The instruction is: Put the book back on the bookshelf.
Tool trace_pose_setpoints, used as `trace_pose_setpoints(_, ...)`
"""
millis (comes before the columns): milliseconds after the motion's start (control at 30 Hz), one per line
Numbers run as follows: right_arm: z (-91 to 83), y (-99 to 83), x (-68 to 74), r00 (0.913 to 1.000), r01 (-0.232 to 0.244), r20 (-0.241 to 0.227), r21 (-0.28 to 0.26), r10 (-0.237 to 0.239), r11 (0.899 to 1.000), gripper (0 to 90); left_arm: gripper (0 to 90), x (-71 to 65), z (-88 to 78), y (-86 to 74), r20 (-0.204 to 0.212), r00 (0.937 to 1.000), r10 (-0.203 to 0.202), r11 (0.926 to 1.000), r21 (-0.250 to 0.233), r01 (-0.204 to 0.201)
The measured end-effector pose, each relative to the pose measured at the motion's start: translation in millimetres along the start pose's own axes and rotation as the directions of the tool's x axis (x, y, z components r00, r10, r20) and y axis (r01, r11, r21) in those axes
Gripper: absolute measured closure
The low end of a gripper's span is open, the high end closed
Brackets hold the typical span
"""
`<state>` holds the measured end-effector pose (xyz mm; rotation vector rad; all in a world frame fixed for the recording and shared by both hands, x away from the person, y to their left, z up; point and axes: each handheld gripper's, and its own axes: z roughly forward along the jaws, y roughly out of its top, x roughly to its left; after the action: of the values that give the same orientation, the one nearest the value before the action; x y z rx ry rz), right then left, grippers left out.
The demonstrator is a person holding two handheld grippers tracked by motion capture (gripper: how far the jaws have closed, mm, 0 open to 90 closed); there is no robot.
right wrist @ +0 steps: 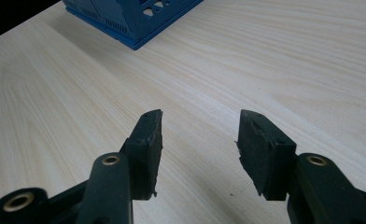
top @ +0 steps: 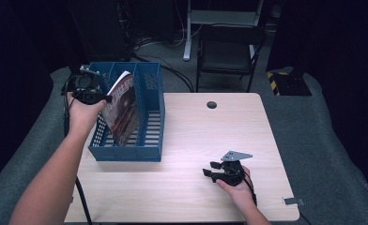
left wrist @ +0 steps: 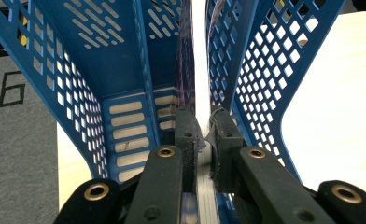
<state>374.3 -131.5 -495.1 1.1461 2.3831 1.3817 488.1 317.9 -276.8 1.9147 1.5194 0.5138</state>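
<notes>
A: How is the magazine [top: 122,108] held?
B: Clamped edge-on by the left gripper [left wrist: 203,135], tilted inside the blue rack [top: 150,117]; its glossy cover is dark red.
A: The right gripper [right wrist: 200,135]?
B: Spread apart, nothing held, above the table [right wrist: 274,56].

A light wooden table [top: 205,140] with rounded corners stands on a grey carpeted floor [top: 323,126]; a round dark cable hole [top: 211,104] sits near its far edge, and a small metal bracket [top: 292,201] is fixed at its near right corner. Behind the table a black chair [top: 226,51] faces it, with the pale metal frame of a stand [top: 219,21] just beyond. Black cables [top: 163,47] trail over the floor at the back. A yellow-and-black striped block [top: 287,82] lies to the right. The surroundings are dark, with light falling mainly on the tabletop.
</notes>
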Motion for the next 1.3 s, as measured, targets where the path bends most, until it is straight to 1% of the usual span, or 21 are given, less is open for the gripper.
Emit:
trace_pose_setpoints(100,0.0,-0.1,-0.4,1.0,-0.001,0.001,0.0,0.001,1.0,49.9,83.6,-1.2,-0.1,0.4,0.004,0.9999,-0.012,0.9999,0.007,0.012)
trace_pose_setpoints(200,-0.1,0.0,-0.4,1.0,0.0,0.001,-0.001,0.0,1.0,49.8,83.7,-1.6,-0.5,0.9,-0.001,1.0,-0.007,0.9999,0.015,0.007)
trace_pose_setpoints(300,0.0,-0.1,-0.7,1.0,0.001,0.002,0.0,-0.001,1.0,49.8,83.9,-0.7,0.1,0.7,-0.01,1.0,-0.002,1.0,0.003,0.002)
trace_pose_setpoints(433,0.0,-0.1,-0.5,1.0,0.0,0.002,0.001,0.0,1.0,49.8,84.1,3.4,0.0,0.5,0.007,0.9997,-0.023,0.9997,0.0,0.023)
trace_pose_setpoints(533,0.2,-0.3,-0.4,1.0,-0.004,0.001,0.002,0.004,1.0,49.8,84.3,4.0,0.0,2.6,0.019,0.9995,-0.025,0.9995,0.02,0.024)
trace_pose_setpoints(600,0.4,-0.2,-0.4,1.0,-0.001,-0.001,0.001,0.001,1.0,49.8,84.3,2.8,0.5,3.4,0.014,0.9993,-0.034,0.9992,0.02,0.033)
trace_pose_setpoints(633,0.4,-0.2,-0.3,1.0,-0.002,-0.001,0.001,0.002,1.0,49.8,84.3,3.8,-0.1,4.1,0.017,0.9996,-0.022,0.9993,0.03,0.021)
trace_pose_setpoints(700,0.3,-0.3,-0.3,1.0,-0.004,0.0,0.003,0.004,1.0,49.8,84.3,3.9,0.4,4.0,0.009,0.9997,-0.023,0.9995,0.023,0.023)
trace_pose_setpoints(733,0.2,-0.4,-0.2,1.0,-0.007,0.0,0.003,0.007,1.0,49.8,84.3,4.9,-0.1,4.1,0.011,0.9997,-0.021,0.9993,0.03,0.021)
trace_pose_setpoints(800,0.0,-0.4,0.0,1.0,-0.008,0.0,0.003,0.008,1.0,49.8,84.4,6.6,0.2,4.1,0.009,0.9995,-0.031,0.9993,0.024,0.03)
trace_pose_setpoints(833,0.2,-0.4,-0.6,1.0,0.0,0.001,0.001,0.0,1.0,49.8,84.4,7.5,0.1,4.4,0.006,0.9994,-0.034,0.9992,0.023,0.034)
trace_pose_setpoints(867,0.1,-0.3,-0.5,1.0,-0.001,0.0,0.001,0.001,1.0,49.8,84.4,7.3,0.5,4.3,0.008,0.9985,-0.053,0.9984,0.019,0.053)
trace_pose_setpoints(900,0.1,-0.3,-0.8,1.0,0.003,0.0,0.0,-0.003,1.0,49.8,84.5,8.4,-0.3,4.9,0.02,0.9984,-0.053,0.998,0.036,0.052)
trace_pose_setpoints(933,-0.1,-0.3,-1.0,1.0,0.004,0.001,0.0,-0.004,1.0,49.8,84.5,8.4,0.3,5.6,0.013,0.9982,-0.058,0.9978,0.034,0.058)
trace_pose_setpoints(1000,-0.1,-0.2,-1.3,1.0,0.004,0.001,-0.001,-0.004,1.0,49.8,84.5,9.8,-0.5,7.3,0.016,0.9986,-0.05,0.9974,0.053,0.049)
trace_pose_setpoints(1033,-0.1,-0.2,-1.3,1.0,0.003,0.001,-0.001,-0.003,1.0,49.8,84.5,8.9,-0.2,7.4,0.015,0.9977,-0.066,0.9967,0.05,0.065)
trace_pose_setpoints(1100,-0.2,-0.3,-0.7,1.0,-0.006,0.001,0.0,0.006,1.0,49.8,84.5,8.9,0.2,8.1,0.009,0.998,-0.062,0.9971,0.045,0.061)
trace_pose_setpoints(1133,-0.2,-0.3,-0.8,1.0,-0.004,0.001,0.001,0.004,1.0,49.8,84.5,9.2,0.3,8.6,0.008,0.9985,-0.053,0.9976,0.045,0.053)
trace_pose_setpoints(1167,-0.1,-0.3,-0.8,1.0,-0.005,0.001,0.001,0.005,1.0,49.8,84.5,8.8,0.7,8.9,0.004,0.9985,-0.055,0.9977,0.04,0.055)
trace_pose_setpoints(1200,-0.1,-0.3,-0.8,1.0,-0.005,0.002,0.001,0.005,1.0,49.8,84.5,7.7,1.3,8.9,0.0,0.9977,-0.068,0.9972,0.032,0.068)
trace_pose_setpoints(1300,-0.3,-0.2,-1.0,1.0,-0.001,0.0,0.0,0.001,1.0,49.8,84.6,8.0,2.0,9.7,-0.001,0.998,-0.063,0.9977,0.024,0.063)
